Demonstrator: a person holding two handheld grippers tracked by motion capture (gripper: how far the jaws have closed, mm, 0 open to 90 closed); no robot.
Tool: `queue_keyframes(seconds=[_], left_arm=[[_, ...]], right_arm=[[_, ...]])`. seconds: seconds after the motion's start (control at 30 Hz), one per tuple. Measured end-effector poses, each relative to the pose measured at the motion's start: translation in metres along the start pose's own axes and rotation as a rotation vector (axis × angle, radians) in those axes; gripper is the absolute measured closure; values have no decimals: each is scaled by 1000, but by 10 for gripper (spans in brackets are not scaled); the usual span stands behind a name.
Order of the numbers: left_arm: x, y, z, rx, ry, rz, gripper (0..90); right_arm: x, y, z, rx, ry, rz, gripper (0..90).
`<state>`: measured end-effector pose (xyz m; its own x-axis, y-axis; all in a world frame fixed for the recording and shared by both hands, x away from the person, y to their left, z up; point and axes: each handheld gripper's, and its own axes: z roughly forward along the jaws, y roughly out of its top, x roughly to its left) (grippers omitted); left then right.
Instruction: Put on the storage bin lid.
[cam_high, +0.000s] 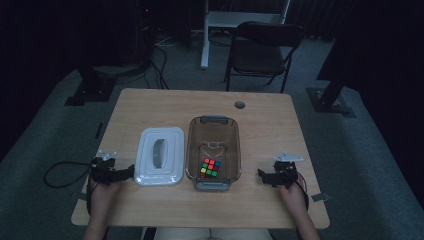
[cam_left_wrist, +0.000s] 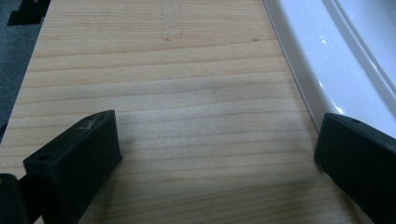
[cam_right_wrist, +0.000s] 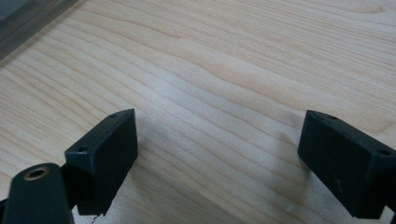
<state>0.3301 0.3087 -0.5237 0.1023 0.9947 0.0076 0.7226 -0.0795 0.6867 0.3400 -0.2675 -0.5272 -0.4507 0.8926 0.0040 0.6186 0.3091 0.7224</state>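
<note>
While long axis runs away, lid (cam_high: 159, 156) flat.

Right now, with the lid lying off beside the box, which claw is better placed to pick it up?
Left. The left claw is open right at the white lid, whose rim runs beside one jaw in the left gripper view. The right claw is open over bare table, beyond the box.

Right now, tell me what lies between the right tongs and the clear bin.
Only bare wooden table separates the right tongs from the clear bin, seen in the high view.
</note>
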Motion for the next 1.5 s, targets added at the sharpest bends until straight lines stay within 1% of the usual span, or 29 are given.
queue_keyframes(seconds=[0.23, 0.3, 0.4, 0.43, 0.5, 0.57, 0.63, 0.7, 0.8, 0.87, 1.03, 1.1, 1.2, 1.3, 1.4, 1.5], left_arm=[[-1, 0, 0, 0, 5, -7, 8], [-1, 0, -1, 8, -1, -2, 9], [-2, 1, -2, 19, -6, -8, 9], [-2, 2, -3, 27, -24, -17, 9], [-2, 2, -4, 28, -36, -26, 9], [-4, 4, -7, 19, -42, -23, 9], [-8, 7, -12, 16, -48, -15, 9], [-12, 12, -18, 5, -41, -17, 9], [-18, 17, -24, -6, -63, -3, 9], [-24, 21, -28, -8, -80, 13, 9], [-38, 31, -33, -14, -113, 28, 9], [-42, 35, -34, -8, -127, 39, 9], [-50, 39, -33, 0, -135, 59, 9], [-56, 43, -32, 1, -138, 68, 9], [-65, 47, -29, 5, -159, 79, 10], [-72, 50, -24, 12, -152, 95, 16]], right_arm=[[0, 0, 0, 0, 0, 1, 115], [0, 0, 0, 0, 0, 1, 115], [0, 0, 0, 0, 0, 1, 115], [0, 0, 0, 0, 0, 1, 115], [0, 0, 0, 0, 0, 1, 115], [0, 0, 0, 0, 0, 1, 115], [0, 0, 0, 0, 0, 1, 115], [0, 0, 0, 0, 0, 1, 115], [0, 0, 0, 0, 0, 1, 115], [0, 0, 0, 0, 0, 1, 115], [0, 0, 0, 0, 0, 1, 115], [0, 0, 0, 0, 0, 1, 115], [0, 0, 0, 0, 0, 1, 115], [0, 0, 0, 0, 0, 1, 115], [0, 0, 0, 0, 0, 1, 115], [0, 0, 0, 0, 0, 1, 115]])
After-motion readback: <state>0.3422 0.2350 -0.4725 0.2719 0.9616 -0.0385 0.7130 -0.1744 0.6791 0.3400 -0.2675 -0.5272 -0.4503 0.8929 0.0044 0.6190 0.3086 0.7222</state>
